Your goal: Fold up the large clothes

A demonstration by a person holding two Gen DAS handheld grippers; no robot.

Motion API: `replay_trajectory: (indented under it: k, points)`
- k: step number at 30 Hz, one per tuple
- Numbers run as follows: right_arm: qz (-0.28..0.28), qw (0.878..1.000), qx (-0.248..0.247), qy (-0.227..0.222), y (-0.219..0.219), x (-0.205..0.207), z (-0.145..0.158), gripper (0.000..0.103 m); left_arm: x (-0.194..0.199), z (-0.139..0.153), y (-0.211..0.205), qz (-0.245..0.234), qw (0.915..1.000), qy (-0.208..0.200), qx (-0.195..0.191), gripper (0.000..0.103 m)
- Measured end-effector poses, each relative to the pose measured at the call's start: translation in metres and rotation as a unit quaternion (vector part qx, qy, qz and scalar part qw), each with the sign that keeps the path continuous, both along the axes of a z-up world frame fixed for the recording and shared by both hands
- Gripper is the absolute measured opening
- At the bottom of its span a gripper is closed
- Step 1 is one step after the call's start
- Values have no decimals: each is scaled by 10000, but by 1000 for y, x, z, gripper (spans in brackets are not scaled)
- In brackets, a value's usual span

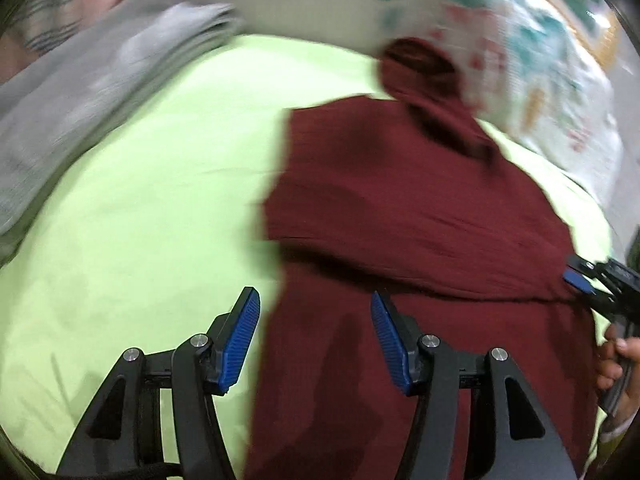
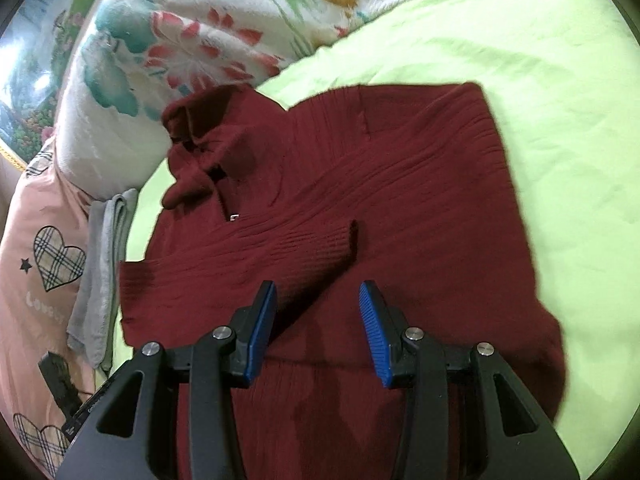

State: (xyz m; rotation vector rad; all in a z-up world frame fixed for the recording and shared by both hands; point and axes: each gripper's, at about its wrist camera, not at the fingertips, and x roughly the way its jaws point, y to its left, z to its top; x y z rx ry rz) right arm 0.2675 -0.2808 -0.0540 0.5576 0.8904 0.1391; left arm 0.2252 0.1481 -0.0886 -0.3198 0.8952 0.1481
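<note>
Grippers — left [image 1: 314,316] and right [image 2: 318,308] — both spread, empty, above maroon sweater [image 2: 360,200] on green sheet [image 2: 540,100].

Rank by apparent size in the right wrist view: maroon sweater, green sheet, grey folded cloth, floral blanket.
1. maroon sweater and green sheet: both fill large areas, too close to rank, and the sweater hides part of the sheet.
3. floral blanket, cut off by the frame.
4. grey folded cloth, clearly smallest.

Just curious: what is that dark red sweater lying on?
The maroon sweater lies on a lime-green bedsheet. Whatever is beneath its middle is covered.
</note>
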Motion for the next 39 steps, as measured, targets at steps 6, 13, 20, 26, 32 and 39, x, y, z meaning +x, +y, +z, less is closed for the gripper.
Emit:
replay_trajectory:
  k: [6,13,20,26,32,39]
  points:
    - [85,9999,52,-81,16,20,-9,26,27,-10,7,189,9997,123,133,58]
    - [-250,9966,-469,-624,5,-9,66,6,56,-10,-3,58,9993,140,333,58]
    - [-726,9934,-769,-443,-20,-11,77,34,68,-13,-5,239,9984,242,453,58]
    - [-865,9942,-539,-344,-31,-21,50,34,61,-14,17,575,9982,160,94,58]
    - [-748,9949,-620,-286,-34,-19,34,34,56,-15,30,756,9968,93,-224,58]
    - [-673,9964,-513,50,-36,0,6,33,61,-18,25,745,9971,135,-84,58]
